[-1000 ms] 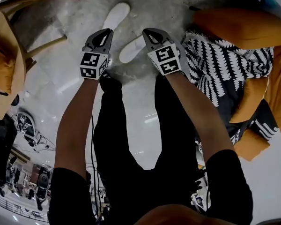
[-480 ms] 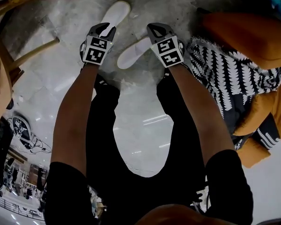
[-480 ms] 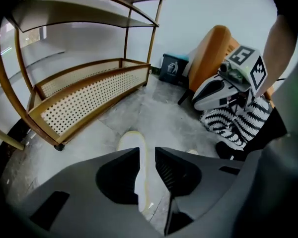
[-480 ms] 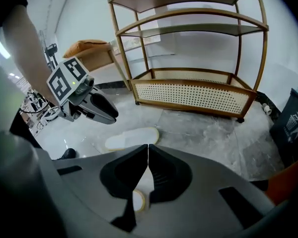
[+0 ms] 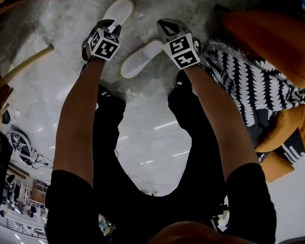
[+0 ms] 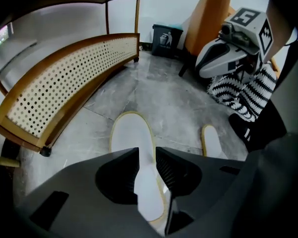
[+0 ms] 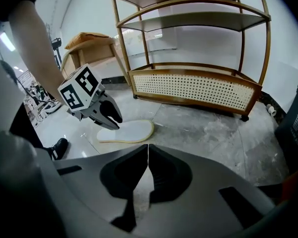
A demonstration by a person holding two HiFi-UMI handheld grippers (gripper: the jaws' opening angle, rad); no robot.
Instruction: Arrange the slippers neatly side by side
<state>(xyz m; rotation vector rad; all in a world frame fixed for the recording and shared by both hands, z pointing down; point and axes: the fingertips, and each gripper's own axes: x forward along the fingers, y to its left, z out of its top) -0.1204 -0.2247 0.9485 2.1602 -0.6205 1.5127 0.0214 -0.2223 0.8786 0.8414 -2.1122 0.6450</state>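
Two white slippers with pale yellow rims lie on the grey stone floor. The far slipper point(image 5: 117, 11) point(image 6: 134, 157) point(image 7: 126, 131) lies lengthwise under my left gripper point(image 5: 108, 24) point(image 6: 146, 155). The jaws are opening, and the slipper shows in the gap between them with the pads off it. The near slipper point(image 5: 140, 59) point(image 6: 211, 143) lies a little to the right at a slant, not parallel. My right gripper point(image 5: 165, 25) point(image 7: 148, 148) hovers above the floor near it, jaws shut tip to tip with nothing held.
A wood-and-rattan shelf unit point(image 7: 198, 58) point(image 6: 64, 83) stands along the far side. To the right are an orange chair point(image 5: 274, 39), a black-and-white patterned cloth point(image 5: 239, 90) and a black bin point(image 6: 166, 36). The person's black shoe point(image 6: 243, 128) stands close to the near slipper.
The left gripper has moved forward and left along the far slipper. The right gripper stays shut over the near slipper.
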